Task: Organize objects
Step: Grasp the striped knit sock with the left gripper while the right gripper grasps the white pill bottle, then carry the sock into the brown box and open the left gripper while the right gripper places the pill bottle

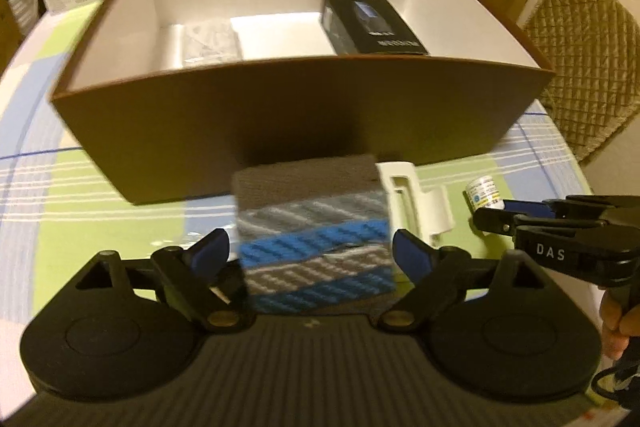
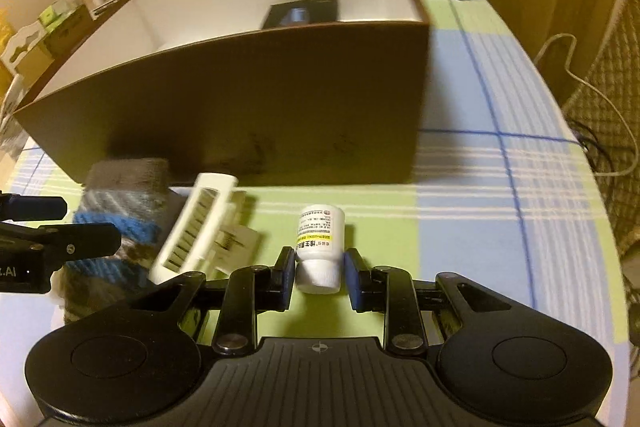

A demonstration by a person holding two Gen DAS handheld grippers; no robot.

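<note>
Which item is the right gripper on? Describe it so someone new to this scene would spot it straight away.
Start at the big brown box on the checked tablecloth. In front of its near wall lie three things in a row: a knitted striped roll, a white plastic holder, then a small white bottle. The bottle is the only one with a yellow-banded printed label and ribbed cap, and the right gripper is clamped on it.

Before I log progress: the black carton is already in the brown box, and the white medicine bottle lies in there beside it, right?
Not quite. The black carton is in the brown box, but the white medicine bottle is on the tablecloth outside it, between the right tongs, per the right wrist view.
</note>
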